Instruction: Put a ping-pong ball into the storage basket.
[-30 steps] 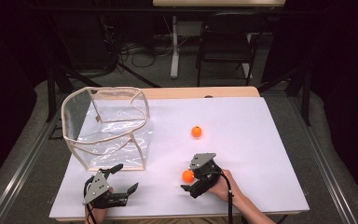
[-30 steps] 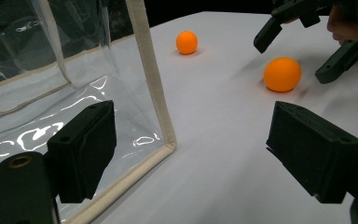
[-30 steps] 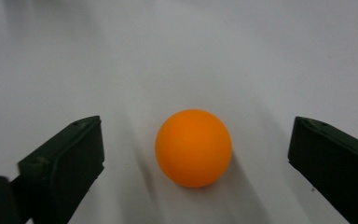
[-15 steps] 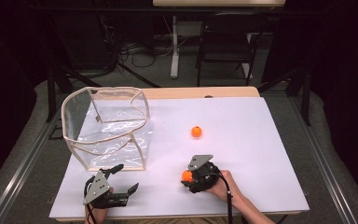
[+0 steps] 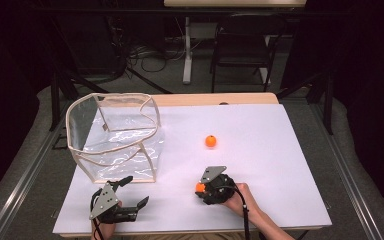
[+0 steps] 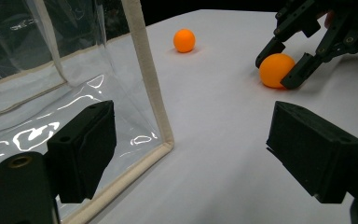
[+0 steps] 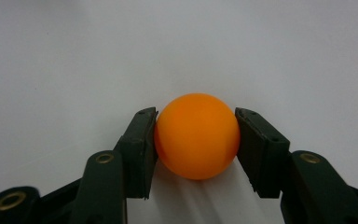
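Two orange balls lie on the white table: the near ball is pinched between both jaws of the right gripper (pads touching each side), while the far ball sits well apart. The left gripper rests spread wide just beside the clear bag.

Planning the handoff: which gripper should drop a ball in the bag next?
Right. The right gripper is shut on a ball; the left gripper is open, empty, beside the bag.
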`<state>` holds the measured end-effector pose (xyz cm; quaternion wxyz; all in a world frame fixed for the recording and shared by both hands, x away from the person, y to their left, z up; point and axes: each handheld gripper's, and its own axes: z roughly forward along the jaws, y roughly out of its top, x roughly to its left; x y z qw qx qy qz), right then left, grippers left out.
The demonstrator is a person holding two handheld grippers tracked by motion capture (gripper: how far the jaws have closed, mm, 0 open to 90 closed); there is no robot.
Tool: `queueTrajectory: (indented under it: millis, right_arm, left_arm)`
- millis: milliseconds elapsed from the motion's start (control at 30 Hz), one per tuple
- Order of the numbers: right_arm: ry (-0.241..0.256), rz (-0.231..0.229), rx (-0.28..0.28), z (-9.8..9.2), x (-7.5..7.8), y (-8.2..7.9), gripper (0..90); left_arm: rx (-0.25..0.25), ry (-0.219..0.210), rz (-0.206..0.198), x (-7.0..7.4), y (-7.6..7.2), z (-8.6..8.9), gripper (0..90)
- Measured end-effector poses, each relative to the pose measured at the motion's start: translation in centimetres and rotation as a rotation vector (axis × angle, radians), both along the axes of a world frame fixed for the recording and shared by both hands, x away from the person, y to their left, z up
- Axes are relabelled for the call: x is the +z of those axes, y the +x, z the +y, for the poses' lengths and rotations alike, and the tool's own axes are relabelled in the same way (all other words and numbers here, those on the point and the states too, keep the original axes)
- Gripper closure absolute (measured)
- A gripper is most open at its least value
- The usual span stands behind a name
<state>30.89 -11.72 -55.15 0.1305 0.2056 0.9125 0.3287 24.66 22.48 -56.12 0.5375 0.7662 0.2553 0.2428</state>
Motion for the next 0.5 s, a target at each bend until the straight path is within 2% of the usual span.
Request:
queueTrajectory:
  millis: [500]
  right_arm:
    - [0.065, -0.038, -0.012, -0.54, 0.88, -0.12, 50.0]
  left_arm:
    - [-0.001, -0.003, 0.001, -0.02, 0.01, -0.03, 15.7]
